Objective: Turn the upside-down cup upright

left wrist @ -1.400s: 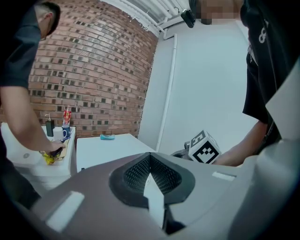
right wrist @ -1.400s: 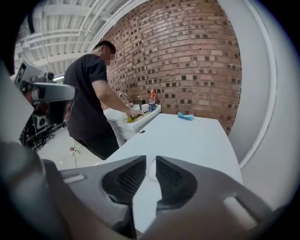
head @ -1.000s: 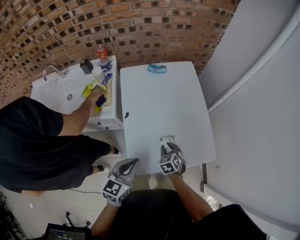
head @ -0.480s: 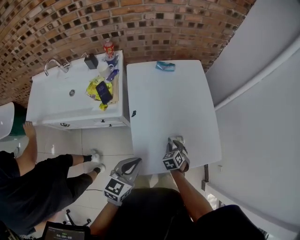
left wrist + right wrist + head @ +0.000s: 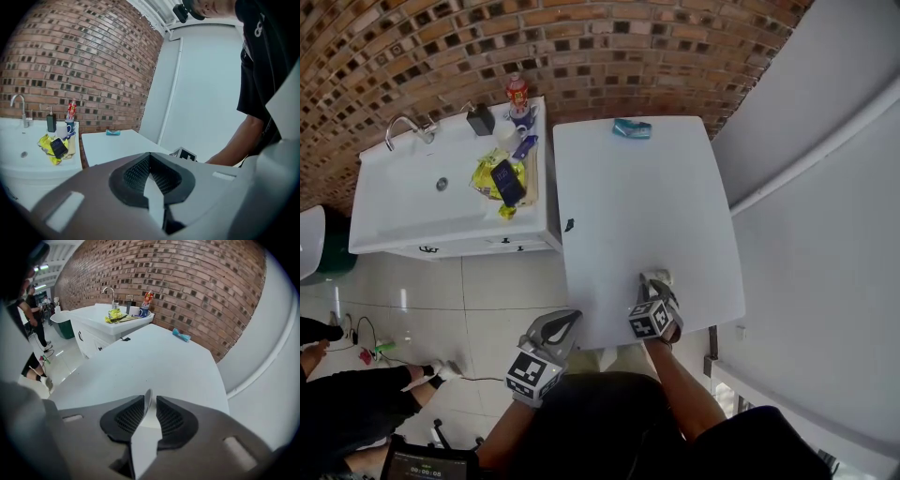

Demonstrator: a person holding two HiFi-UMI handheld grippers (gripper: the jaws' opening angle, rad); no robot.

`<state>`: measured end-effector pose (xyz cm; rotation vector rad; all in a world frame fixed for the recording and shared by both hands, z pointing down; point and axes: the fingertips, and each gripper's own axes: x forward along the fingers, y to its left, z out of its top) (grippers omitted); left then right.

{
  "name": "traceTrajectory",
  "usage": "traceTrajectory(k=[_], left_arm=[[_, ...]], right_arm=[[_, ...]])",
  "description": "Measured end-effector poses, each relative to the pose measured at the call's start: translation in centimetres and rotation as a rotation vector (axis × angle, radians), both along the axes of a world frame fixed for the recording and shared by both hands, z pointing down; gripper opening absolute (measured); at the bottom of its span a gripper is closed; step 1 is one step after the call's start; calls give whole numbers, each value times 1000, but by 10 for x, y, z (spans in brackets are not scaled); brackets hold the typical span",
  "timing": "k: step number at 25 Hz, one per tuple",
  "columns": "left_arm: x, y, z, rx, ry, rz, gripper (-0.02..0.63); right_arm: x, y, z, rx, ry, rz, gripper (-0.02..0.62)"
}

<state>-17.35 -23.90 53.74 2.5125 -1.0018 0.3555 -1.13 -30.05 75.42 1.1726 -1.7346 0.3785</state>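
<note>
A small white cup (image 5: 659, 277) sits at the near edge of the white table (image 5: 637, 206). My right gripper (image 5: 654, 287) is shut on the cup's wall. In the right gripper view a thin white edge of the cup (image 5: 147, 405) shows pinched between the two dark pads, and most of the cup is hidden by the jaws. Whether its mouth faces up or down I cannot tell. My left gripper (image 5: 566, 322) hangs off the table's near left corner, above the floor. Its jaws are shut with nothing in them, as the left gripper view (image 5: 150, 157) shows.
A white sink counter (image 5: 403, 211) stands left of the table, with a tap, a bottle (image 5: 517, 92), a mug, a yellow bag and a phone (image 5: 507, 181). A teal packet (image 5: 632, 128) lies at the table's far end. A small dark item (image 5: 568, 225) sits on its left edge.
The person in black has left the sink counter and moved away to the lower left. My right gripper has stayed shut on the cup at the near table edge.
</note>
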Motion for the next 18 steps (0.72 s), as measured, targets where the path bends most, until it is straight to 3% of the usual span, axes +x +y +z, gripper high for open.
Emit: traceTrajectory(k=[18], left_arm=[[-1, 8, -6, 17, 8, -19, 15]], right_arm=[[14, 2, -10, 8, 26, 11, 25]])
